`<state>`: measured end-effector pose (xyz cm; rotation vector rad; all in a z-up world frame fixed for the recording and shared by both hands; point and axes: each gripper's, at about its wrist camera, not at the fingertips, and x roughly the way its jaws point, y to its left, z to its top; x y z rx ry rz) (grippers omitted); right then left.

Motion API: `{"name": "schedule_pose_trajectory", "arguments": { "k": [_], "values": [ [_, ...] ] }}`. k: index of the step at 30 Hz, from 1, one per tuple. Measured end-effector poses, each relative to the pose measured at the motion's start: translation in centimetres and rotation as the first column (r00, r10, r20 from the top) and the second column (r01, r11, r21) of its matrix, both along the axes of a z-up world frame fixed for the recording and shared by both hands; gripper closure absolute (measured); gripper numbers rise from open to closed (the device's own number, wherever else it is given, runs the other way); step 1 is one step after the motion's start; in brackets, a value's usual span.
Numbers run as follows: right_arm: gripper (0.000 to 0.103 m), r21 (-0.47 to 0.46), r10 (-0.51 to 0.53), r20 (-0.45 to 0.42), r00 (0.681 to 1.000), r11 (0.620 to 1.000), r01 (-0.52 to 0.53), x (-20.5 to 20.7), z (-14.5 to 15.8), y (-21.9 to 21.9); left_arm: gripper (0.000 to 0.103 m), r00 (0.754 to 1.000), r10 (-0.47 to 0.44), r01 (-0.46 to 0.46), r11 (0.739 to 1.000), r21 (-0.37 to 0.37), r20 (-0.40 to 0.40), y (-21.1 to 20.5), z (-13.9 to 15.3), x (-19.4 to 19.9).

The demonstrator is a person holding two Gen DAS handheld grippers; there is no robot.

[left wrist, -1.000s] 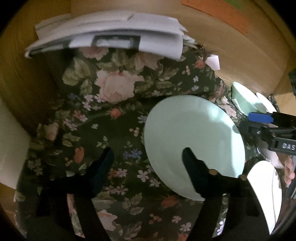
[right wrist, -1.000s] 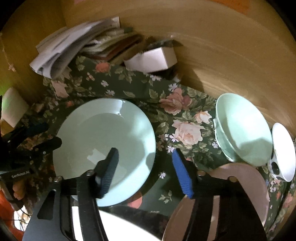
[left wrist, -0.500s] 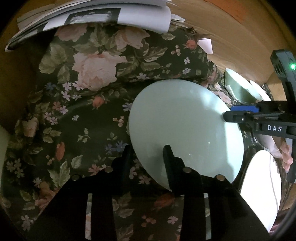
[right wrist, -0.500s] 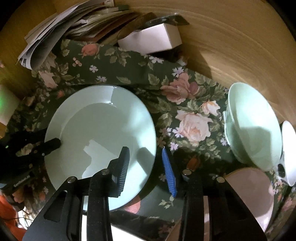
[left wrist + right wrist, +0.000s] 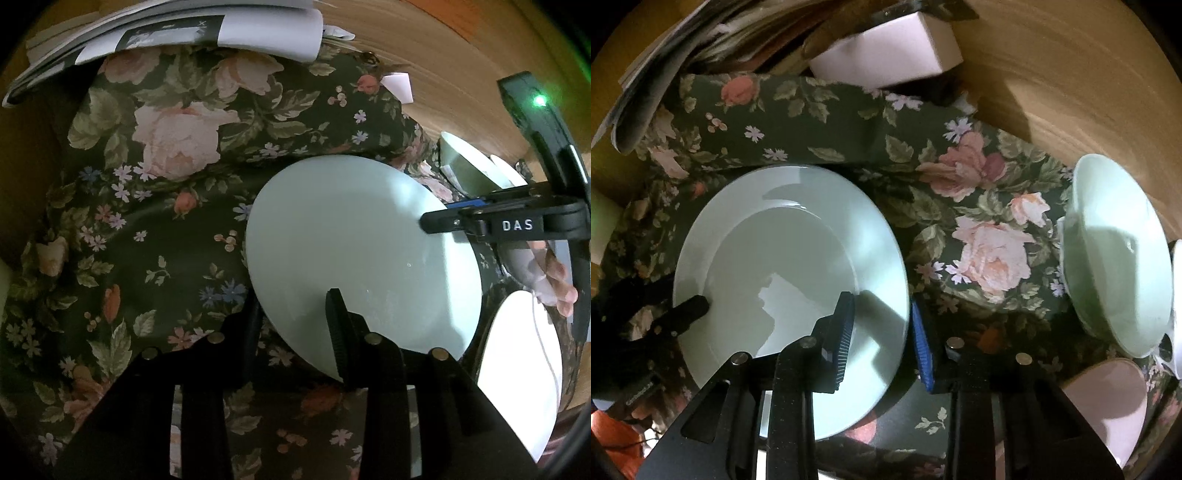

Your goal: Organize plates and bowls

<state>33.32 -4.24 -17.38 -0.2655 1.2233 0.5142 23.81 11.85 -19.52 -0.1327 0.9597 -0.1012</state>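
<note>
Left jaws: my left gripper (image 5: 293, 325) is pinching the near rim of the plate (image 5: 354, 251), one finger over the top face, the other under the edge.
Right jaws: my right gripper (image 5: 882, 332) is straddling the opposite rim, black finger (image 5: 842, 332) over the plate's face, blue finger (image 5: 921, 347) outside the edge; I cannot tell whether they are gripping it.
Plate: pale green, lying over the floral cloth (image 5: 155, 206); I am seeing each gripper from the other's camera, at opposite sides of the rim.
Bowls: pale green bowls (image 5: 1115, 258) are sitting nested and tilted to the right of the plate, well apart from it; a white bowl (image 5: 1178, 302) is just beyond them at the frame edge.
Pink dish: a pink dish (image 5: 1108, 402) is lying near my right gripper's base.
White plate: a white plate (image 5: 521, 369) is resting beside the green one.
Papers: stacked papers (image 5: 177, 33) are lying at the cloth's far edge, a white box (image 5: 886, 55) near them.
</note>
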Motion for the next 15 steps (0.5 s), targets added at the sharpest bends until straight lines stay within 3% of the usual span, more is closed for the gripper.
{"name": "schedule_pose_trajectory", "arguments": {
  "k": [6,15],
  "values": [
    [0.073,0.009,0.003,-0.021,1.0,1.0,-0.003,0.6,0.0,0.2,0.068,1.0,-0.01,0.01,1.0,-0.022,-0.002,-0.1,-0.1,0.2],
    [0.077,0.019,0.025,0.056,0.998,0.999,-0.027,-1.5,-0.2,0.7,0.068,0.999,0.037,-0.037,0.999,-0.029,0.017,1.0,0.4,-0.2]
  ]
}}
